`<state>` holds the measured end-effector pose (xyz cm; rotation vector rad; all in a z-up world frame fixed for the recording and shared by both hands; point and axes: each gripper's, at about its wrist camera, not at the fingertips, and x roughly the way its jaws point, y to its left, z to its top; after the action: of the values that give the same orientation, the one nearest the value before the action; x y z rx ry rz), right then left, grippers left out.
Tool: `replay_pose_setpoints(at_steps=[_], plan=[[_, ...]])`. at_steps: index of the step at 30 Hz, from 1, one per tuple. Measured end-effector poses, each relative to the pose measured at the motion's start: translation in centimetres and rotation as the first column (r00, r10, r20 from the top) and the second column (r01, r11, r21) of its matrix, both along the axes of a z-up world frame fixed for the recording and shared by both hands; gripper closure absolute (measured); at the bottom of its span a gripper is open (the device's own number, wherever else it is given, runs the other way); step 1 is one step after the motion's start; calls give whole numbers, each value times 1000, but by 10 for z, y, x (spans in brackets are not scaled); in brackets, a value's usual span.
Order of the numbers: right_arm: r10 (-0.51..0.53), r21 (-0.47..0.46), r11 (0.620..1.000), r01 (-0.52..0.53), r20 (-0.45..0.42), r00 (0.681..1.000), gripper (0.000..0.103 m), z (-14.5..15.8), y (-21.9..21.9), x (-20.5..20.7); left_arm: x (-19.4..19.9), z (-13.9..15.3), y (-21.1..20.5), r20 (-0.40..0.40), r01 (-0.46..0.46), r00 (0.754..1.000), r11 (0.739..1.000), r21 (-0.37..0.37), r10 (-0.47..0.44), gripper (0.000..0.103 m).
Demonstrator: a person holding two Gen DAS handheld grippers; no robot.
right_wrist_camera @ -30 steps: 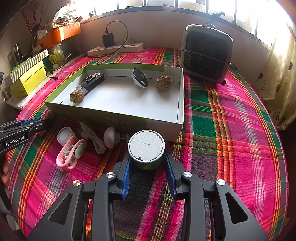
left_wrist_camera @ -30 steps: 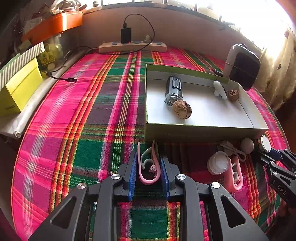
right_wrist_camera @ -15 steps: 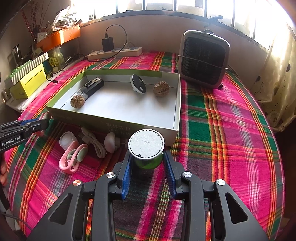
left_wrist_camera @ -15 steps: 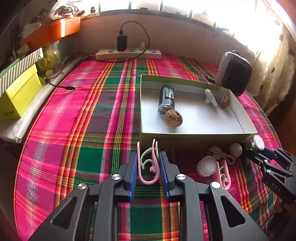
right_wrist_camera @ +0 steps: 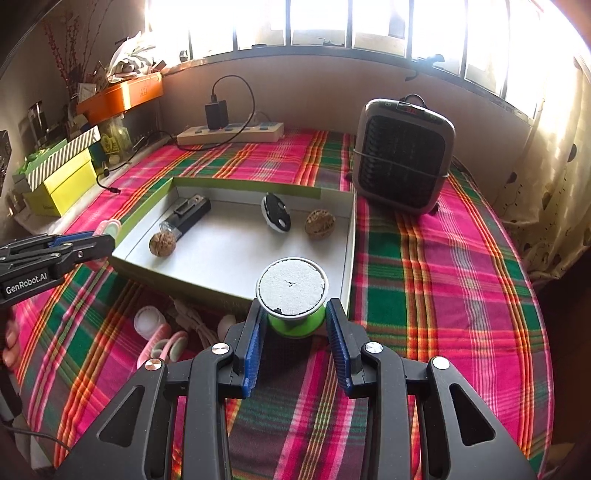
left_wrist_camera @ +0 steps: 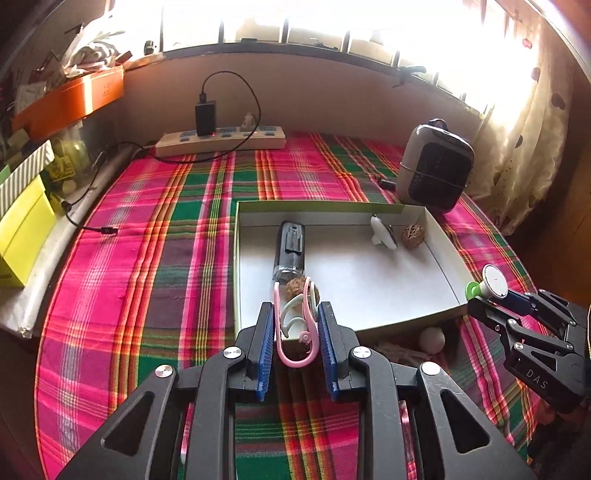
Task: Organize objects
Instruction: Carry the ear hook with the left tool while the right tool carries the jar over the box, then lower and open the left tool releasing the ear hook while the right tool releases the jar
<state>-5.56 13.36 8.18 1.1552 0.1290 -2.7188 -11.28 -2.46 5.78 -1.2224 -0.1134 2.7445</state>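
Grippers: 1 clip (left_wrist_camera: 295,332), 1 cup (right_wrist_camera: 292,295).

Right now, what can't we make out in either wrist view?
- Left wrist: the near walnut is partly covered by the pink clip in the left gripper.
- Right wrist: items by the box front, like the cable, sit behind the gripper body.
- Both: windows blown out; shelf clutter too small.

Sunlit barred window (right_wrist_camera: 332,26), plaid tablecloth (right_wrist_camera: 443,258)
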Motion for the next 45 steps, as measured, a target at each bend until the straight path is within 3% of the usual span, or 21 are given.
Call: replay_pose_setpoints(at_steps=[7,19,45], plan=[[20,-1,1000,-20,-9,1000,69,5,-9,-22,-28,3,12,3,51,999,998,35,-52,82],[38,-9,999,-38,30,999,69,-8,-15,-61,-77,-14,28,42,105,993,994,22,-106,82],[43,8,999,-43,77,996,69,-33,-18,-89,-110,-43,51,96,160,983,986,-37,-155,81]])
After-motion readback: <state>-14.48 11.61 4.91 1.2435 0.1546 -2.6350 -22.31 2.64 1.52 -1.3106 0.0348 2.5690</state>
